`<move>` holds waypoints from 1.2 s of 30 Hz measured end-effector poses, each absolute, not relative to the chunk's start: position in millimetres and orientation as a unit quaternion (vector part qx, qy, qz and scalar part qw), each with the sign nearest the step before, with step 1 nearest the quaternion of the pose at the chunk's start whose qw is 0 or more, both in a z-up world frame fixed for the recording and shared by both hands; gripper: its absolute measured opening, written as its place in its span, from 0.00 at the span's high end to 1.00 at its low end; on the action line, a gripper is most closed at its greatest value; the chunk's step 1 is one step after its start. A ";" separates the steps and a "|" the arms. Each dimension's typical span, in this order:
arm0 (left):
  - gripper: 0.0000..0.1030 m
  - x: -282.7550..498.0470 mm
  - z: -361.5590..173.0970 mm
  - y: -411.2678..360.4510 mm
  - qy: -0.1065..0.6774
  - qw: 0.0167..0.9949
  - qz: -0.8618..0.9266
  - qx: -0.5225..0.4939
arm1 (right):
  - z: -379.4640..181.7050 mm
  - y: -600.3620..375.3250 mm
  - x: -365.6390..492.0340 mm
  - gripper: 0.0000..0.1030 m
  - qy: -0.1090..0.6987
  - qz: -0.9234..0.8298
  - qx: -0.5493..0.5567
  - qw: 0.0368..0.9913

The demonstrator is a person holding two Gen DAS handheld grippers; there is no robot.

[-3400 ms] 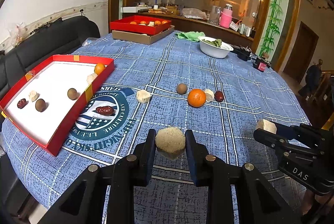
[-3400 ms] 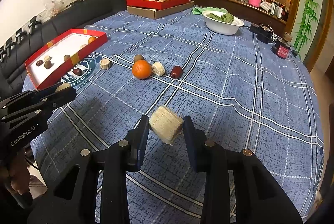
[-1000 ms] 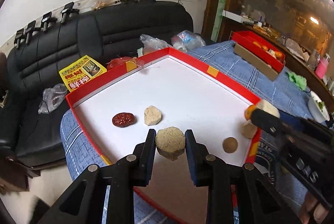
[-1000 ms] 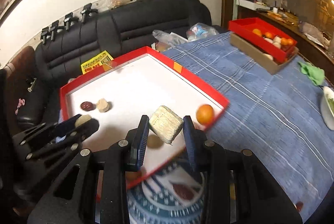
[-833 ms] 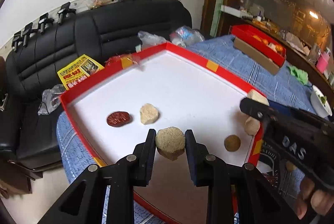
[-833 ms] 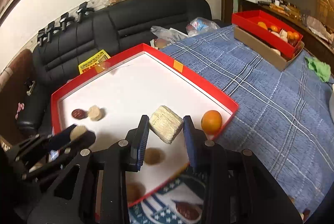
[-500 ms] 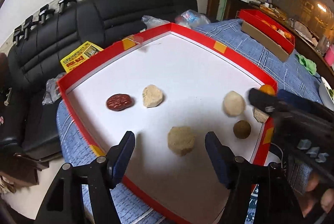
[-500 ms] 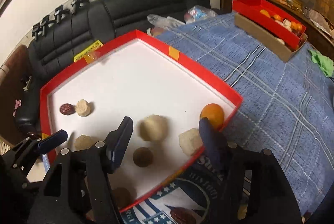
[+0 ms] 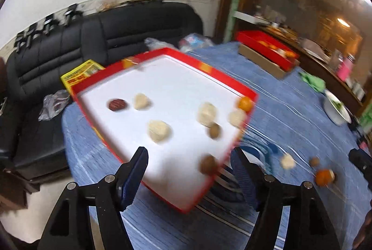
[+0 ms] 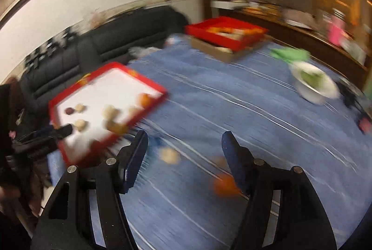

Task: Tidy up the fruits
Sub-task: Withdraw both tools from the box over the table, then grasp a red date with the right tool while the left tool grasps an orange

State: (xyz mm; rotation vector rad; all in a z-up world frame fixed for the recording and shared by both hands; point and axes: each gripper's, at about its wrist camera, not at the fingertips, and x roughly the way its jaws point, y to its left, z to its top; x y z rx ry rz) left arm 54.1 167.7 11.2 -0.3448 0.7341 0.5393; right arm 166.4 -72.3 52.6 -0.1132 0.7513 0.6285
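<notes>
Both pale lumps have left the jaws and now lie in the red tray (image 9: 250,93): one (image 9: 159,130) toward its near edge, the other (image 9: 207,111) further right, near the tray's orange (image 9: 245,103). Left gripper (image 9: 189,167) and right gripper (image 10: 184,153) gape wide, carrying nothing. Loose fruit (blurred) waits on the blue tablecloth (image 10: 244,110), including another orange (image 10: 223,184) by the right gripper's finger.

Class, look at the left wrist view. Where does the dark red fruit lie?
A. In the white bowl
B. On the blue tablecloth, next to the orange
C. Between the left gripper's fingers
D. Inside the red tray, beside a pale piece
D: the dark red fruit lies on the white floor of the red tray, just left of a pale piece.
</notes>
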 end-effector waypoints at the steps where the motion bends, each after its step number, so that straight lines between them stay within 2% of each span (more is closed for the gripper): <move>1: 0.31 55.4 7.9 153.7 0.357 0.888 0.244 -0.158 | 49.5 -97.0 167.2 0.35 0.364 0.280 -0.043 0.887; 8: 0.31 72.7 -18.1 84.4 0.400 0.895 0.169 -0.103 | 10.8 -203.8 171.3 0.35 0.420 0.183 0.006 0.889; 16: 0.31 75.8 -28.5 64.2 0.417 0.891 0.154 -0.089 | -13.4 -187.9 184.4 0.37 0.441 0.201 -0.031 0.874; 18: 0.31 75.5 -29.2 66.9 0.418 0.890 0.157 -0.089 | -19.2 -175.4 191.2 0.43 0.444 0.206 -0.048 0.871; 21: 0.31 76.9 -31.2 70.2 0.420 0.888 0.159 -0.095 | -24.3 -154.4 199.4 0.45 0.444 0.214 -0.076 0.867; 24: 0.31 81.9 -31.7 68.3 0.422 0.889 0.151 -0.093 | -31.9 -138.8 208.5 0.60 0.446 0.215 -0.101 0.863; 26: 0.31 86.0 -30.3 61.9 0.420 0.893 0.139 -0.084 | -34.1 -132.9 211.5 0.79 0.439 0.217 -0.111 0.865; 36: 0.31 144.8 -24.6 4.3 0.415 0.906 0.060 -0.048 | -17.5 -157.8 216.5 0.79 0.418 0.222 -0.046 0.880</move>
